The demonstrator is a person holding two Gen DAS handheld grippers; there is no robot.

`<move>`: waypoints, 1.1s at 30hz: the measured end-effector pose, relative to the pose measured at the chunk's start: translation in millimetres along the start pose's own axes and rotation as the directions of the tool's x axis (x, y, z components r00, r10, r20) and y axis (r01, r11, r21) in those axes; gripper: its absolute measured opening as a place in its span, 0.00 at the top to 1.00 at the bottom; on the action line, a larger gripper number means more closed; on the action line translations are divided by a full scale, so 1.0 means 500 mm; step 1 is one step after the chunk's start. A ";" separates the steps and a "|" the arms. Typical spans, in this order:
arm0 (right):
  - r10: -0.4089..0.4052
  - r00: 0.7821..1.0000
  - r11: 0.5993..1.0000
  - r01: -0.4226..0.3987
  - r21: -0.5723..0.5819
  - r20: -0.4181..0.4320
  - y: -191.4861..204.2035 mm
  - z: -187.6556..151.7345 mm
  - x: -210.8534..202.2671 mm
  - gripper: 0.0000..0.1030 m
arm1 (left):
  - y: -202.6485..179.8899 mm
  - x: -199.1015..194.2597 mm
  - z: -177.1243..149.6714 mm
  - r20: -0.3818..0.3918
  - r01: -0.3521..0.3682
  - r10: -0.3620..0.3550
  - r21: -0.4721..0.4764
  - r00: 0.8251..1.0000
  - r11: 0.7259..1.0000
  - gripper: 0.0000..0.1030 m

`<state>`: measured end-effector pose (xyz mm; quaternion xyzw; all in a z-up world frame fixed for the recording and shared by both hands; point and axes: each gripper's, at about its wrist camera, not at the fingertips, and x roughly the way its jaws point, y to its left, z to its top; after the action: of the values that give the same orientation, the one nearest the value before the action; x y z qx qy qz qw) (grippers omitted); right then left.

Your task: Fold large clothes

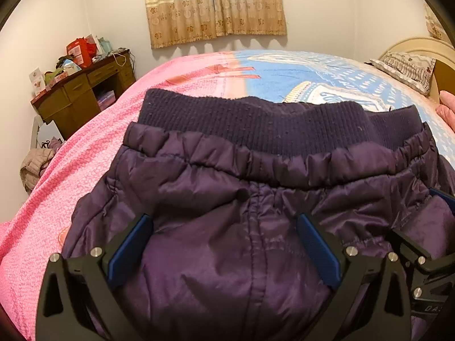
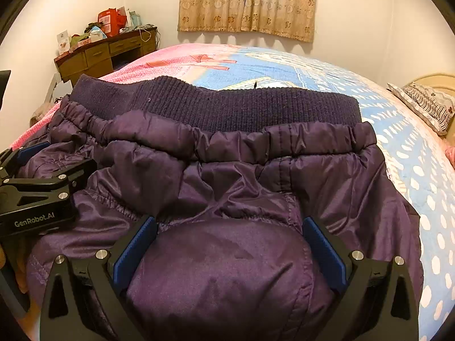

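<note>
A dark purple padded garment with a ribbed knit waistband lies on the bed; it also fills the right wrist view. My left gripper is open, its blue pads wide apart over a bulge of the purple fabric near the centre seam. My right gripper is open too, its pads either side of a rounded fold of the fabric. The grippers sit side by side: the right one shows at the left view's right edge, the left one at the right view's left edge.
The bed has a pink and blue quilt. A cluttered wooden desk stands at the far left by the wall. A pillow and headboard are at the right. A curtain hangs on the back wall.
</note>
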<state>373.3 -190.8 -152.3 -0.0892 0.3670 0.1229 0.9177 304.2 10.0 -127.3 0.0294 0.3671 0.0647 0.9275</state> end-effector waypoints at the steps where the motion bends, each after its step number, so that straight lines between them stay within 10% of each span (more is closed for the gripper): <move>1: 0.000 1.000 1.000 0.000 0.001 0.002 0.000 0.000 0.000 0.01 | 0.000 -0.001 0.000 0.000 0.001 -0.001 0.001 1.000 1.000 0.00; 17: -0.015 1.000 1.000 0.015 -0.009 -0.002 0.008 0.003 0.001 0.01 | 0.030 -0.050 0.001 -0.012 0.095 -0.095 0.018 0.995 0.995 0.00; 24: -0.005 1.000 1.000 0.005 -0.005 -0.022 0.010 0.014 -0.004 0.01 | 0.142 -0.140 -0.011 0.070 0.101 -0.097 -0.056 0.993 0.993 0.00; 33: -0.016 1.000 0.998 0.015 0.063 0.016 0.039 0.113 -0.059 0.01 | 0.272 -0.093 -0.065 -0.027 0.135 -0.144 -0.213 0.989 0.968 0.00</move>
<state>383.7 -162.5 -93.2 -0.0623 0.3626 0.1050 0.9239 235.0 138.3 -105.6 -0.0961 0.3788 0.0383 0.9197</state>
